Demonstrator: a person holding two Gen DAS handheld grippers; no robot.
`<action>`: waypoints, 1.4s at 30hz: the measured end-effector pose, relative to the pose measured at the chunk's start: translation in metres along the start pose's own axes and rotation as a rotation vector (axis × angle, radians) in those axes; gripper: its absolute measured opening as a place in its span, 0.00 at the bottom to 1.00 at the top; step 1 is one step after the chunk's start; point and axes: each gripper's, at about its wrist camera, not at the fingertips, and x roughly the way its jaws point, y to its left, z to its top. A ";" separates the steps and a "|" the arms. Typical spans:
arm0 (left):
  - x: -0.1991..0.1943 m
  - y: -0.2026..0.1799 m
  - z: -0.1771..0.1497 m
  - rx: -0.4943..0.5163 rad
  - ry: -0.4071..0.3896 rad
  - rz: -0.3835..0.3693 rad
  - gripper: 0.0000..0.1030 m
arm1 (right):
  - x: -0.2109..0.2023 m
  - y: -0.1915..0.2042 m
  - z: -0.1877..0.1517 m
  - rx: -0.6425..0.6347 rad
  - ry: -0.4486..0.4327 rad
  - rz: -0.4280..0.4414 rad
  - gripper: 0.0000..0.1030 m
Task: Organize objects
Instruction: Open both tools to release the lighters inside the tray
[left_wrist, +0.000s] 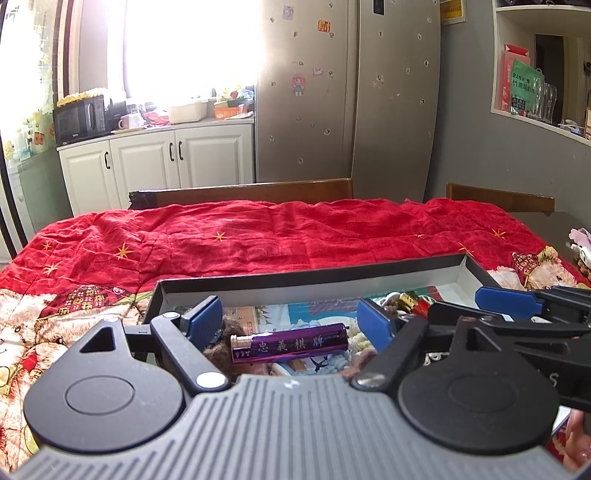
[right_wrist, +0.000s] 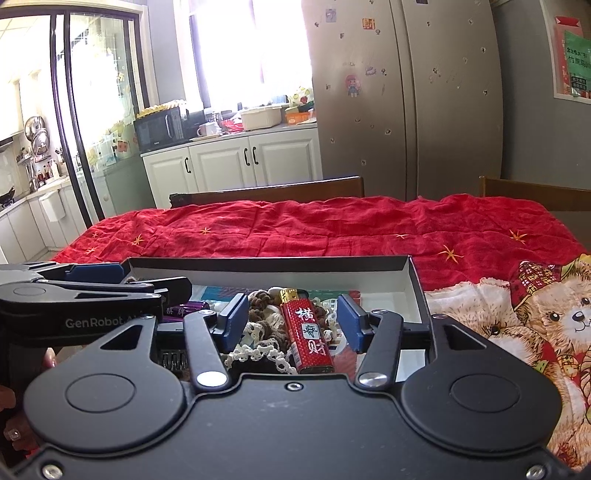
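Observation:
A shallow black box (left_wrist: 303, 281) with a white inside sits on the red cloth; it also shows in the right wrist view (right_wrist: 280, 264). A purple lighter (left_wrist: 290, 342) lies in it, between the open fingers of my left gripper (left_wrist: 290, 325), untouched. A red lighter with a gold top (right_wrist: 308, 332) lies on crocheted lace and brown yarn (right_wrist: 260, 325), between the open fingers of my right gripper (right_wrist: 291, 319), untouched. The red lighter's gold top (left_wrist: 412, 301) shows in the left wrist view. The purple lighter (right_wrist: 192, 308) is partly hidden in the right wrist view.
The table wears a red cloth (left_wrist: 258, 236) with a bear print (right_wrist: 546, 314) at the right. Two wooden chair backs (left_wrist: 251, 192) stand at the far edge. The two grippers are side by side over the box. Fridge and kitchen cabinets stand behind.

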 end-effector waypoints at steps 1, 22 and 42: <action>-0.001 0.000 0.000 0.003 -0.003 0.001 0.85 | -0.001 0.000 0.001 0.000 -0.002 0.000 0.51; -0.064 0.004 0.013 0.001 -0.089 0.013 0.90 | -0.064 0.022 0.018 -0.065 -0.091 -0.001 0.64; -0.148 0.007 0.002 0.047 -0.155 0.024 0.96 | -0.152 0.058 0.010 -0.160 -0.144 0.037 0.74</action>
